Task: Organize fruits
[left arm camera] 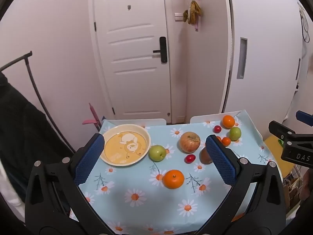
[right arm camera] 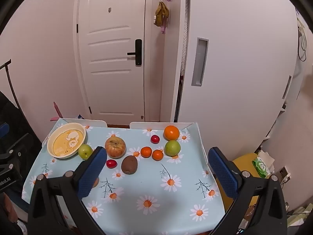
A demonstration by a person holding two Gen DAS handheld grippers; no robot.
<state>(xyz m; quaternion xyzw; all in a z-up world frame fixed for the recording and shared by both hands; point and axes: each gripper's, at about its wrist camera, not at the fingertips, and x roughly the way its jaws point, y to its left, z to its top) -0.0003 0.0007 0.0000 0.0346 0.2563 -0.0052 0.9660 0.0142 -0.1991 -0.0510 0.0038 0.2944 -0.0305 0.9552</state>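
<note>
Gripper (right arm camera: 156, 168) open, two green apples (right arm camera: 85, 151) (right arm camera: 172, 147), one bowl (right arm camera: 66, 140)

One bowl (right arm camera: 66, 140), two green apples (right arm camera: 85, 151), four oranges (right arm camera: 171, 132), two red fruits (right arm camera: 111, 163).

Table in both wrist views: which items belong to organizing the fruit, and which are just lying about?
Belongs to the job:
yellow bowl
green apples
red-yellow apple
oranges and tangerines
kiwi
red plums

Just lying about:
rag on wall hook
green packet off the table
</note>
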